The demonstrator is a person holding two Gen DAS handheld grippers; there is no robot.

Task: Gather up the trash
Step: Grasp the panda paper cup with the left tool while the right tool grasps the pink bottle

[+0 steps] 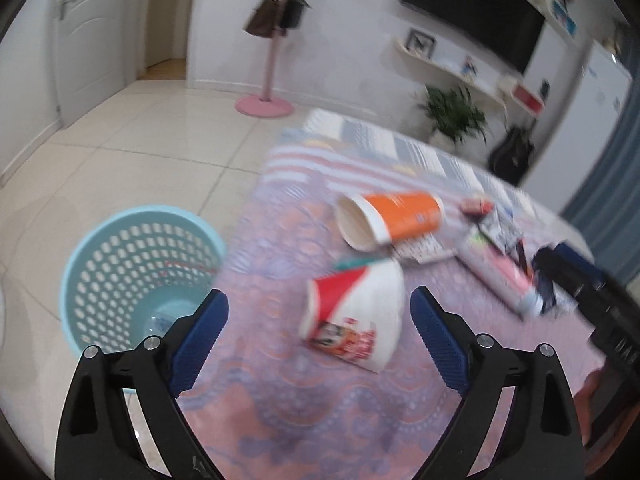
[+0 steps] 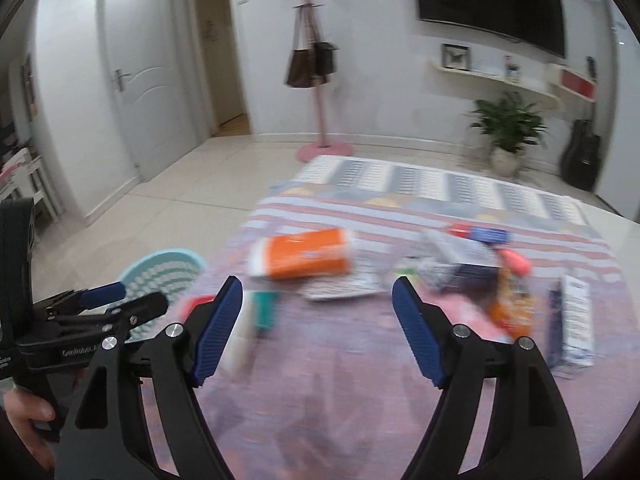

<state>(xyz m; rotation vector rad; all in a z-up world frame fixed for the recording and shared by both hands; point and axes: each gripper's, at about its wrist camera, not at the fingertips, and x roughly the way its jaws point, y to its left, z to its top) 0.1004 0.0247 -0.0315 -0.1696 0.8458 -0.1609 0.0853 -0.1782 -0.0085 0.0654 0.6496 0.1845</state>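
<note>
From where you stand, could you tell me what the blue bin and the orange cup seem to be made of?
The blue bin looks like moulded plastic, smooth and slightly glossy, its wall pierced with rows of holes. The orange cup is probably paper: matte printed outside, plain off-white inside, with a rolled rim. Blur leaves this open.

Pink coat rack (image 2: 320, 92) w/ bags, TV (image 2: 488, 0), potted plant (image 2: 506, 128), guitar (image 2: 582, 156).
</note>
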